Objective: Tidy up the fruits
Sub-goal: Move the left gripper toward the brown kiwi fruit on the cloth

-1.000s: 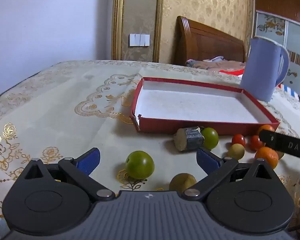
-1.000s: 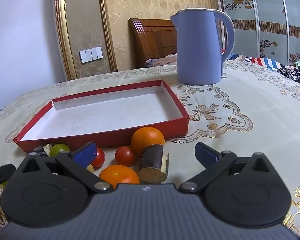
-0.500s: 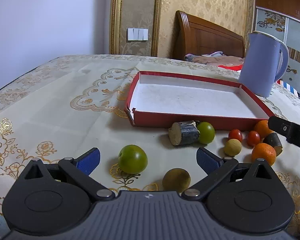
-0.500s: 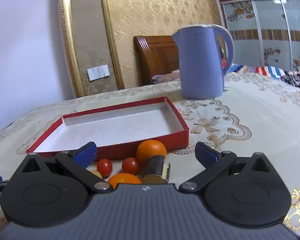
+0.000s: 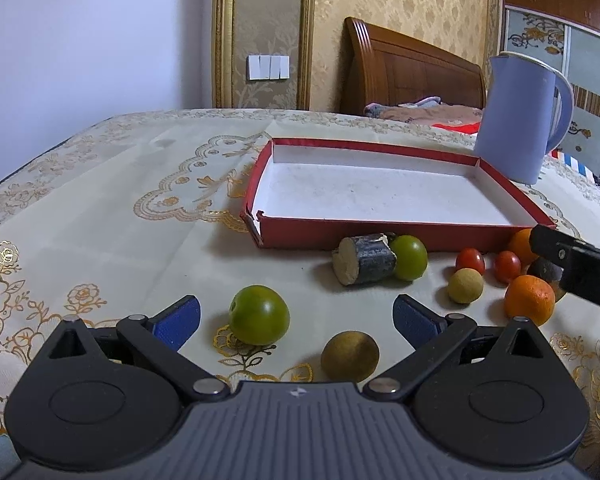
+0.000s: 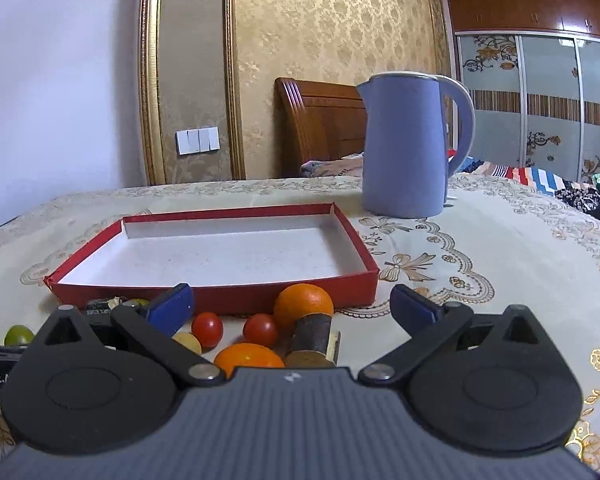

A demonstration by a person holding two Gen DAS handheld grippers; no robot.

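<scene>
An empty red tray [image 5: 384,236] with a white floor lies on the tablecloth. Loose fruit sits along its near wall. My left gripper [image 5: 296,316] is open; a green tomato [image 5: 259,314] and a brown kiwi [image 5: 350,356] lie between its blue fingers. Further off are a cut cane piece [image 5: 364,259], a second green tomato [image 5: 409,257], two red tomatoes [image 5: 470,261], a pale round fruit [image 5: 465,285] and oranges [image 5: 529,299]. My right gripper [image 6: 292,304] is open above an orange [image 6: 304,302], red tomatoes [image 6: 207,329], another orange [image 6: 247,358] and a dark cane piece [image 6: 312,336].
A blue kettle [image 6: 408,144] stands behind the tray's far right corner. The embroidered tablecloth [image 5: 100,208] spreads to the left of the tray. The right gripper's body [image 5: 580,272] reaches into the left wrist view at the right edge. A wooden headboard [image 5: 412,68] stands beyond the table.
Both grippers have pulled back and tilted up a little, so the tray and fruit sit lower and farther in view. Neither gripper has closed and no fruit has moved.
</scene>
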